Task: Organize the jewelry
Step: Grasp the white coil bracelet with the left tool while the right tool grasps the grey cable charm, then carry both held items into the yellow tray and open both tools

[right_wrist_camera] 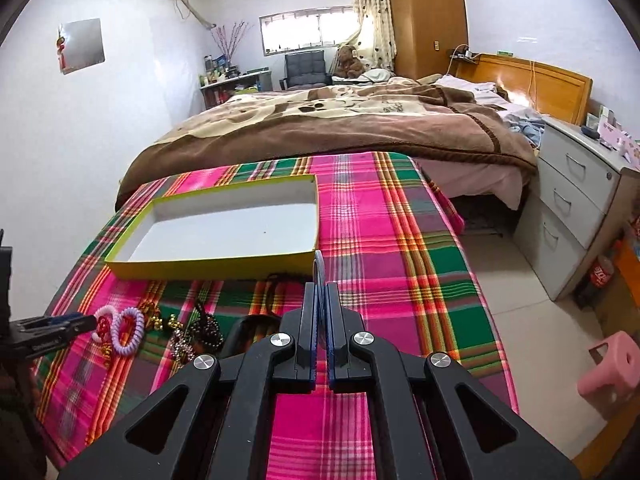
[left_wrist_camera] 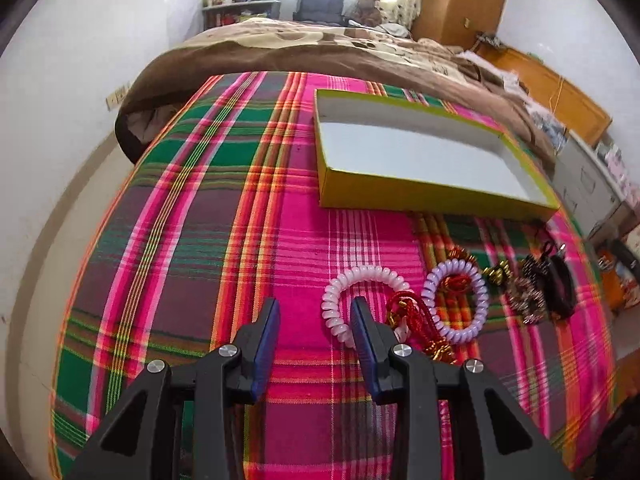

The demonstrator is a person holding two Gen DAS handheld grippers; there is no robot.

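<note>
Lying coiled and pale pink, the spiral bracelet sits below wide-parted left fingers; right fingers pinch a bluish ring.

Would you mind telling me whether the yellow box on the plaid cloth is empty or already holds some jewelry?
Empty. The yellow box shows only its bare white floor in both views, and the jewelry lies outside it on the plaid cloth.

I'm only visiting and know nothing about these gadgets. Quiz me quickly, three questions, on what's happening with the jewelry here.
1. True or false: the yellow box already holds jewelry.
2. Which one is clamped on a thin pale hoop: A the left gripper, B the right gripper?
3. Fill in: the white coil bracelet and the lilac coil bracelet lie on the plaid ____.
Key: 1 false; 2 B; 3 cloth.
</note>
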